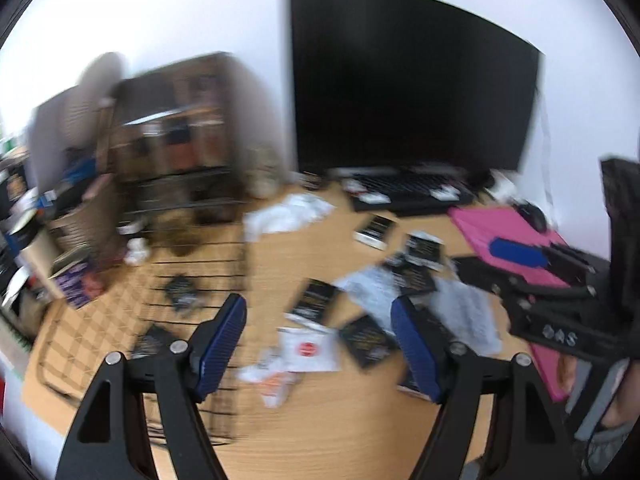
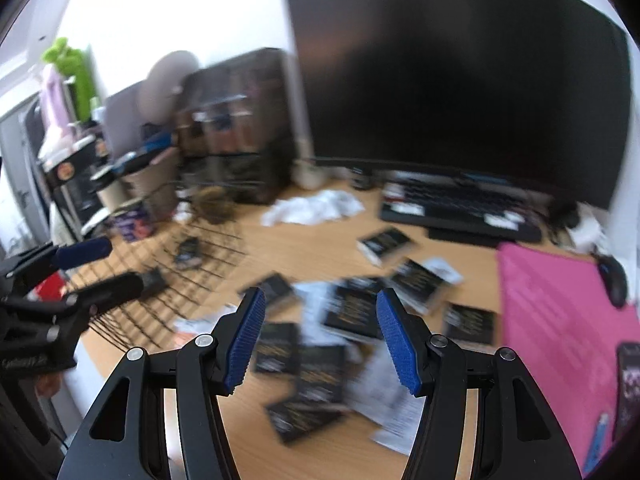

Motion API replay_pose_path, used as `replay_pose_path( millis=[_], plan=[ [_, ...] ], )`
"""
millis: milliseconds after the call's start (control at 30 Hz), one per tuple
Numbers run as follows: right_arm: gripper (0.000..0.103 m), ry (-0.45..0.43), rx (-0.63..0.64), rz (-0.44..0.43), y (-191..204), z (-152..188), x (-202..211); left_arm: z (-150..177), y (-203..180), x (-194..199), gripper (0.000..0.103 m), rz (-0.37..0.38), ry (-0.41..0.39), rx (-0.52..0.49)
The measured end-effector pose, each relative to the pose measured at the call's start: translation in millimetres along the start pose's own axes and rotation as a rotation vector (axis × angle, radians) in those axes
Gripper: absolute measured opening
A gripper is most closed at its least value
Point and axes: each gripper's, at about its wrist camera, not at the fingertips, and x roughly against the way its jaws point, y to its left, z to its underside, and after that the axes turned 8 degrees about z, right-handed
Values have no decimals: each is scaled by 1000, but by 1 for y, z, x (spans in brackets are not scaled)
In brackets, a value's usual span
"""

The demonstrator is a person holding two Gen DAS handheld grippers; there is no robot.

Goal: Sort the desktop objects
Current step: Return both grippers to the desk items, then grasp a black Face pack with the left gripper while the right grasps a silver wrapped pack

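Observation:
Several black sachets with gold print lie scattered on the wooden desk among white paper slips. A black wire basket lies at the left with two sachets in it. My left gripper is open and empty, above the sachets. My right gripper is open and empty over the pile; it also shows at the right of the left wrist view. Both views are blurred by motion.
A large dark monitor stands at the back with a black keyboard under it. A pink mat and a black mouse lie right. A brown drawer unit and clutter stand left. Crumpled white tissue lies mid-desk.

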Motion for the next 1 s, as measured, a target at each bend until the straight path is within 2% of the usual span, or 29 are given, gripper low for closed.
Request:
replay_pose_path(
  millis=[133,233,333,533,833,900,1000],
  plan=[
    [58,33,-33,65,-32,19,-3,8,-34,-42,78,56,87,-46],
    [58,75,-62,108,-52,38,-13,15,-51,-75,78,110,161,-47],
    [58,128,-55,136,-67,53,-27,19,-60,-97,78,123,207,-34],
    [58,146,-81,153,-88,58,-35,18,-60,-123,78,120,248,4],
    [58,169,-77,149,-84,62,-46,22,-53,-139,77,104,265,16],
    [58,175,-75,146,-82,63,-49,24,-47,-141,62,101,276,29],
    [58,187,-65,135,-75,65,-55,27,-41,-141,53,63,293,14]
  ],
)
